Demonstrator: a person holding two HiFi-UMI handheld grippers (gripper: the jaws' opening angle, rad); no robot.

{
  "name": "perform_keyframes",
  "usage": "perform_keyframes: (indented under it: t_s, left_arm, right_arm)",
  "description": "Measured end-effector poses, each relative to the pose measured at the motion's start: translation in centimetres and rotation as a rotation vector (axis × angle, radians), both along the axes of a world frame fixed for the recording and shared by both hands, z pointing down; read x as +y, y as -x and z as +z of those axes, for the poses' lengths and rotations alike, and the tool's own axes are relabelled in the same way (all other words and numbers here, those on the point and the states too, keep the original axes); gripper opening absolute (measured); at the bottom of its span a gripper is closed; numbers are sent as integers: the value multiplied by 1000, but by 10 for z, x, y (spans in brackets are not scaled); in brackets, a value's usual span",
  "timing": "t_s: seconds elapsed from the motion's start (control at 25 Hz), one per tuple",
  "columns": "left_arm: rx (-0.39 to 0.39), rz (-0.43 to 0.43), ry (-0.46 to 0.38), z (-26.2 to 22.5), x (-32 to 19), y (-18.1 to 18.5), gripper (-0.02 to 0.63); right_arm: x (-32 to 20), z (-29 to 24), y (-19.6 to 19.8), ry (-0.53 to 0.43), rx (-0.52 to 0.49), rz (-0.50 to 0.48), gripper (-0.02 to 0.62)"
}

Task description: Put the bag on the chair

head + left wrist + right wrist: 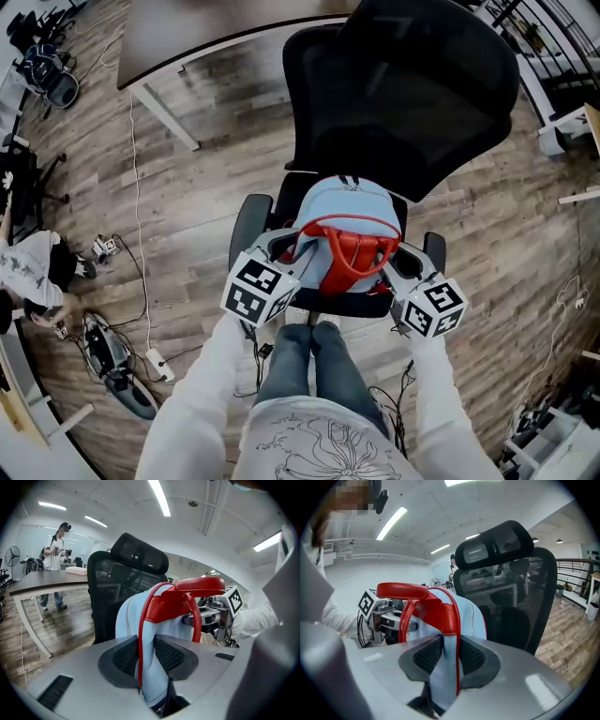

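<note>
While the person stands facing a black office chair (394, 84), both grippers are clamped on a light-blue bag (342, 211) that hangs between them. The left gripper (287, 246) has its jaws pinched on the bag's near side panel. In the left gripper view a fold of blue fabric and a thin red edging strip run straight down between the two dark ribbed pads (123, 656), which press on it from either side. The right gripper (399, 259) bites the opposite side panel in the same way, with blue cloth and red piping squeezed between its pads (474, 657).

The bag stands upright between the grippers, and its red handles (361, 248) arch over its top, level with the jaws. Each gripper sees the other just past the bag, across the handles. Directly beyond both sets of jaws rises the chair's mesh backrest with its headrest on top.

From the head view the bag sits over the chair's seat, between the armrests (246, 225), but its underside is hidden. Whether it touches the cushion cannot be told.

Below and behind the grippers are the person's white sleeves and jeans-clad legs (309, 361). Off beyond the left gripper, past the chair, a dark-topped table (42, 581) stands on the wood floor, with another person (55, 557) behind it.
</note>
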State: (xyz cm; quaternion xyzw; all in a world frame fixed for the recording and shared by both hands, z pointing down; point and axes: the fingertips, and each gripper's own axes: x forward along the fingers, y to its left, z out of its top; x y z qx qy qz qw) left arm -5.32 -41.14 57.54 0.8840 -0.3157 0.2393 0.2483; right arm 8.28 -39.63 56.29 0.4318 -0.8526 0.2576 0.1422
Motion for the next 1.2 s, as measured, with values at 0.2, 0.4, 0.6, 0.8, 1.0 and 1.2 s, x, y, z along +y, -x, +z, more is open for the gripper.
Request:
perform_keyframes:
  t_s: [0.2, 0.4, 0.6, 0.8, 1.0, 1.2]
  left_arm:
    - [-65, 18, 38, 53, -11, -2, 104]
    - [-124, 25, 62, 102, -17, -6, 105]
    - [-182, 40, 96, 147, -19, -13, 107]
    - [-228, 44, 121, 185, -15, -21, 107]
    - [-225, 20, 105, 207, -3, -23, 107]
    - [-184, -31, 99, 206, 0, -25, 120]
  right_arm:
    - [-13, 52, -2, 37, 54, -35, 118]
    - [-21, 103, -7, 77, 120, -77, 120]
    - [-23, 151, -15, 117, 179, -99, 120]
    - [-21, 189, -25, 150, 235, -91, 123]
    - [-10, 213, -27, 173, 241, -70, 127]
    - [-7, 216, -32, 167, 199, -60, 140]
